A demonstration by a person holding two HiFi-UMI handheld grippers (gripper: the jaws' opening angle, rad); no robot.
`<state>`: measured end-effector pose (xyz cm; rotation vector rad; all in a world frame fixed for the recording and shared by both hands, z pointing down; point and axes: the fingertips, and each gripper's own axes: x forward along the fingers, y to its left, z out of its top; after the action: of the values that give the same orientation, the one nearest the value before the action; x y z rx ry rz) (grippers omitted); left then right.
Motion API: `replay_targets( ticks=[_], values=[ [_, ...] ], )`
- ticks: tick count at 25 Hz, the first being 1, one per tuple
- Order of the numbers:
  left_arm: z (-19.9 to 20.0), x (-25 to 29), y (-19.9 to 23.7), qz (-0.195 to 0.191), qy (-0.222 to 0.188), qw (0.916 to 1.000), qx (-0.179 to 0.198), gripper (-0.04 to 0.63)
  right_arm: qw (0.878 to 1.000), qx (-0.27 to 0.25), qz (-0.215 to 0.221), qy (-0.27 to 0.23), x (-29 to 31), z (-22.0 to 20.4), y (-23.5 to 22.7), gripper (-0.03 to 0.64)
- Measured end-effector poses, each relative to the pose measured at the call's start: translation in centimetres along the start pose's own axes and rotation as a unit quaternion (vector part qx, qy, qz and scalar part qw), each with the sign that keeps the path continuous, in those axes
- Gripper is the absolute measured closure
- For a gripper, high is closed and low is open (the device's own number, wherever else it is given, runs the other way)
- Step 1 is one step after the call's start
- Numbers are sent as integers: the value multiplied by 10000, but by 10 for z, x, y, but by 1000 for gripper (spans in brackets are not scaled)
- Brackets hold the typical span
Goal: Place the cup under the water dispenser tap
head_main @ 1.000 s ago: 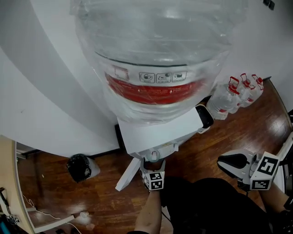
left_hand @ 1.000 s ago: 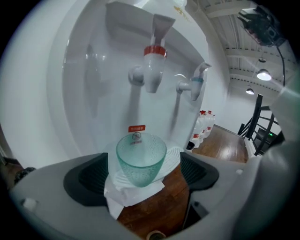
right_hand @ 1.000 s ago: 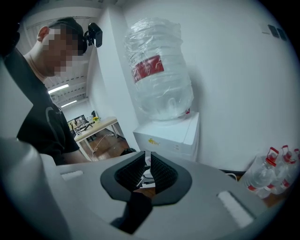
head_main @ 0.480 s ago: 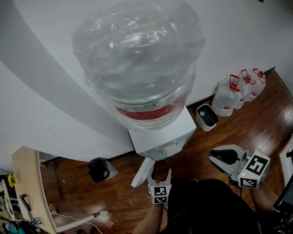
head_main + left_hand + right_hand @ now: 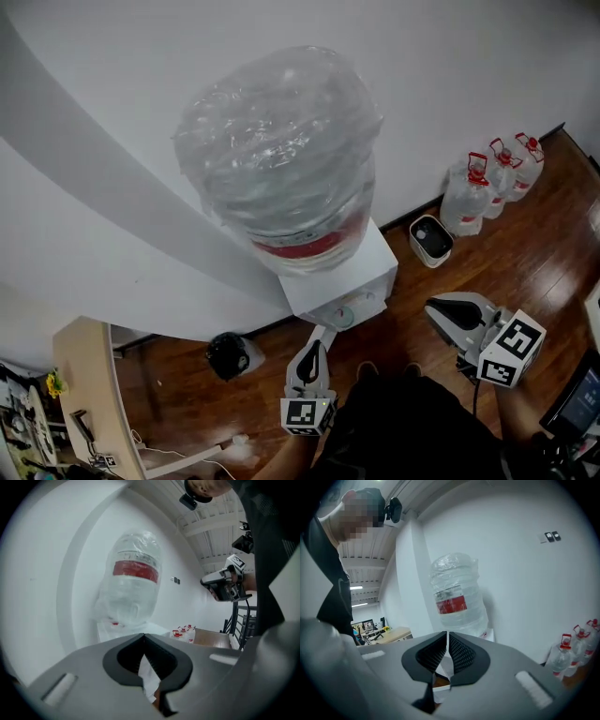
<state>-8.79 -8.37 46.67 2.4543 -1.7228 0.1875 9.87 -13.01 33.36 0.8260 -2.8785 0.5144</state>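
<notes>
Desk (image 5: 82,394): lower left corner of the head view, cut off by the edge; clutter at its left rim too small to name.
Black bin (image 5: 228,356): on the wooden floor (image 5: 534,272), between desk and dispenser, at the foot of the wall.
Left gripper (image 5: 315,349): just before the dispenser's front edge, marker cube toward the person; closed tip to tip in its own view (image 5: 143,636), gripping nothing.
Bottle (image 5: 281,159): large, clear, wrapped in plastic film, red band near the neck, upended on the dispenser and covering most of its top.
Water dispenser (image 5: 361,272): white, against the wall; seen from above, lower front hidden.
Tap (image 5: 339,316): only a round fitting at the dispenser's front edge, hard to make out; space beneath it hidden.
Cup: made out in none of the three views; place impossible to tell.
White box (image 5: 431,240): small, dark-topped, on the floor near the dispenser's right side.
Right gripper (image 5: 433,307): off the dispenser's right front corner, apart from it; closed to a hairline slit in its own view (image 5: 446,633), holding nothing.
Jugs (image 5: 492,178): three, clear with red caps, in a row along the wall at far right.
Person (image 5: 403,436): dark clothing at the lower edge, hiding the floor before the dispenser.
</notes>
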Motion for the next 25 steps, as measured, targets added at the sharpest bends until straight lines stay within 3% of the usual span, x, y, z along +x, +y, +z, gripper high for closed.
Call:
replay_targets(
  ticks=[14, 25],
  values=[
    [100, -16, -10, -284, -739, 9969, 37, 591, 9997, -27, -111, -196, -3, 4, 13, 600],
    [104, -20, -3, -220, -812, 9962, 224, 591, 9996, -241, -167, -51, 5, 6, 13, 617]
  ],
)
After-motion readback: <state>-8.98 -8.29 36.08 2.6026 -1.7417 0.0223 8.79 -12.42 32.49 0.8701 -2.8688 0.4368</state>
